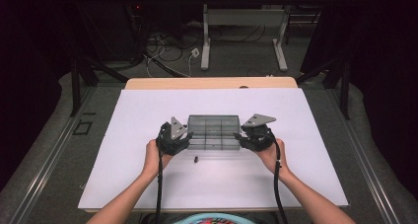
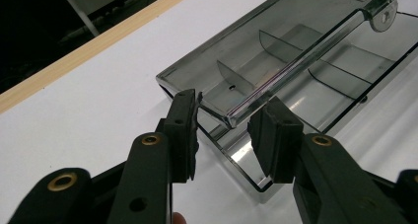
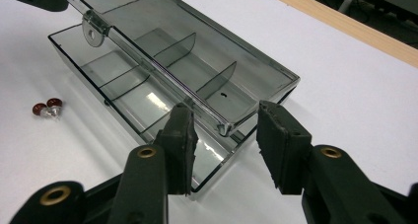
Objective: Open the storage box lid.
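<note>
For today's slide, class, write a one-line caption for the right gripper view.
Right gripper with jaws open around the end of a smoky clear compartment box; two small red pieces lie beside it.

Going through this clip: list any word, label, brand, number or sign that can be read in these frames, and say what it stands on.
None can be read.
The smoky clear compartment box, its lid and its dividers are bare plastic, with no label.
The black pads of the grippers carry no marking.
The white table cover bears no print.
The small red-capped bits beside the box are too small to show any text.
</note>
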Motion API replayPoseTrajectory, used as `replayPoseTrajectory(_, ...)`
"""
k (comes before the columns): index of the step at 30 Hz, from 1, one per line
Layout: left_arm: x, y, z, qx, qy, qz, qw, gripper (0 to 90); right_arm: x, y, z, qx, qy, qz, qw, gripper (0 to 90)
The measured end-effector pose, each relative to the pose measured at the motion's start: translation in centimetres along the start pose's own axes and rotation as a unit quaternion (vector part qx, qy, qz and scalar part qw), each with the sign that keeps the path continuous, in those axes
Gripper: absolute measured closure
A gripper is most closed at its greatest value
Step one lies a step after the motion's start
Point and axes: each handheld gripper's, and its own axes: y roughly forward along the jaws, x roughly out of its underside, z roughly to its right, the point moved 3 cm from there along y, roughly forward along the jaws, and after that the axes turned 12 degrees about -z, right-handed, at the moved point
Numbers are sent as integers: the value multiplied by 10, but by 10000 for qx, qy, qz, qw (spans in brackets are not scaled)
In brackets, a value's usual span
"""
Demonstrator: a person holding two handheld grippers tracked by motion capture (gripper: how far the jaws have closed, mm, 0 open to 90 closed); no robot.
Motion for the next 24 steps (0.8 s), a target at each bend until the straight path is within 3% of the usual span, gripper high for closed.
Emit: replayPoseTrajectory(24,0,-1,1,57,-90,26,9999,635,0,-1,2,-13,-18,19,10000,611)
